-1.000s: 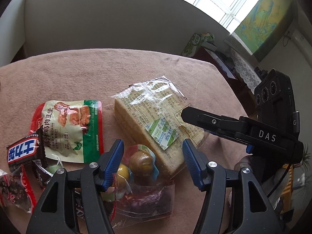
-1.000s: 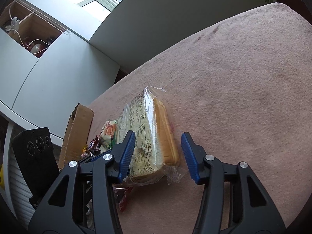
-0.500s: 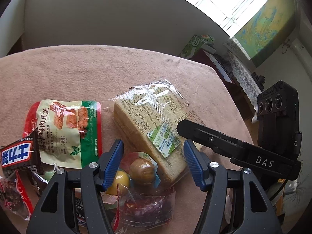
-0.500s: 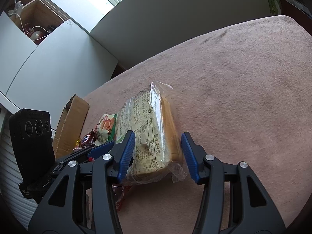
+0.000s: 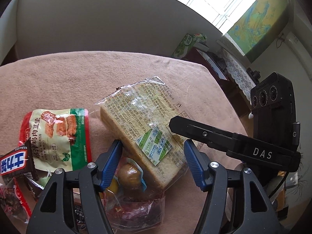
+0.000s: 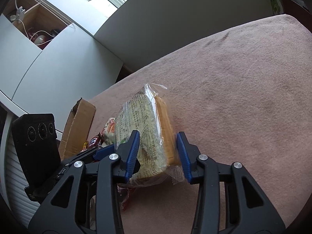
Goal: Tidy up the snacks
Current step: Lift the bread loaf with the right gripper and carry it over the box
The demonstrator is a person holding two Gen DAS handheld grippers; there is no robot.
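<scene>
A clear-wrapped bread pack (image 5: 144, 120) lies on the pink cloth, its near end resting on other snacks. My right gripper (image 6: 158, 134) straddles the bread pack (image 6: 148, 128) across its thickness, and its jaws are closing. The left pad touches the printed wrapper; a sliver of space remains at the crust side. One right finger (image 5: 197, 131) lies over the label. My left gripper (image 5: 152, 144) is open above a packet of round sweets (image 5: 128, 175) and the bread's near corner. A chicken-tofu pouch (image 5: 58, 134) and a chocolate bar (image 5: 15, 161) lie to the left.
A cardboard box (image 6: 78, 124) stands at the left, behind the snack pile. A dark red snack bag (image 5: 136, 212) lies under the left gripper. The pink cloth (image 6: 243, 97) stretches to the right, with its edge at the far side. A green carton (image 5: 187, 42) sits beyond the table.
The right gripper's jaws have narrowed around the bread pack, most of it in the last half second. The left gripper has hardly moved and stays open.
</scene>
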